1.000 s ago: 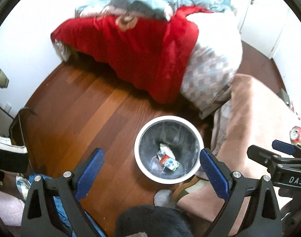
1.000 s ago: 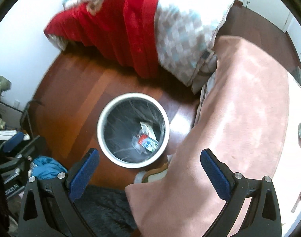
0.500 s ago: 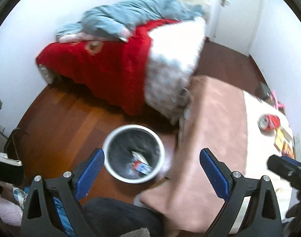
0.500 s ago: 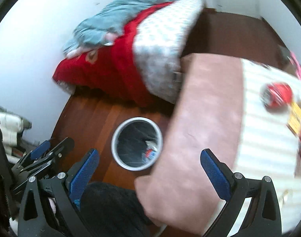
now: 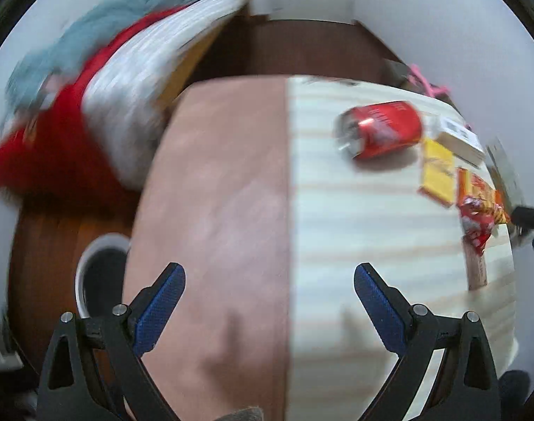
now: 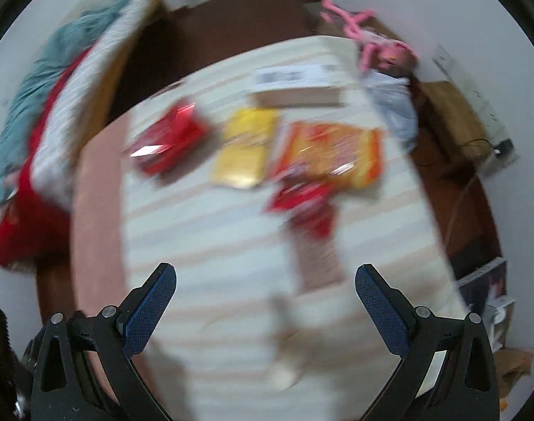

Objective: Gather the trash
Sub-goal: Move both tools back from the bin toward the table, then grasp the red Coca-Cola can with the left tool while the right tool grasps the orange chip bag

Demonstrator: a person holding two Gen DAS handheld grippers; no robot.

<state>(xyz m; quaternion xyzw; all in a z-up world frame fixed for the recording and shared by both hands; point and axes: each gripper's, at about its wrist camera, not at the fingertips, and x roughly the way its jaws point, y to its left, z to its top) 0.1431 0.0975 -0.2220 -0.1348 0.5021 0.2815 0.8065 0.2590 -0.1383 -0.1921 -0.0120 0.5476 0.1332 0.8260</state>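
Note:
A crushed red can (image 5: 382,129) lies on its side on the pale striped table top (image 5: 354,231); it also shows blurred in the right wrist view (image 6: 168,140). Beside it lie a yellow packet (image 5: 437,172) (image 6: 245,154), an orange wrapper (image 6: 333,154) and a red wrapper (image 5: 477,221) (image 6: 302,200). The white-rimmed trash bin (image 5: 91,273) stands on the floor at the left, half hidden by a pink cloth (image 5: 214,210). My left gripper (image 5: 268,294) is open and empty above the table. My right gripper (image 6: 267,294) is open and empty above the table.
A cardboard box (image 6: 298,87) lies at the table's far side. A bed with a red blanket (image 5: 46,147) and a white quilt (image 5: 140,80) stands to the left. Pink hangers (image 6: 351,21) and brown boxes (image 6: 456,112) sit at the far right. The floor (image 5: 302,45) is dark wood.
Both views have swung right, from over the bin on the floor to over the table with the can and wrappers. Both grippers stay open and empty.

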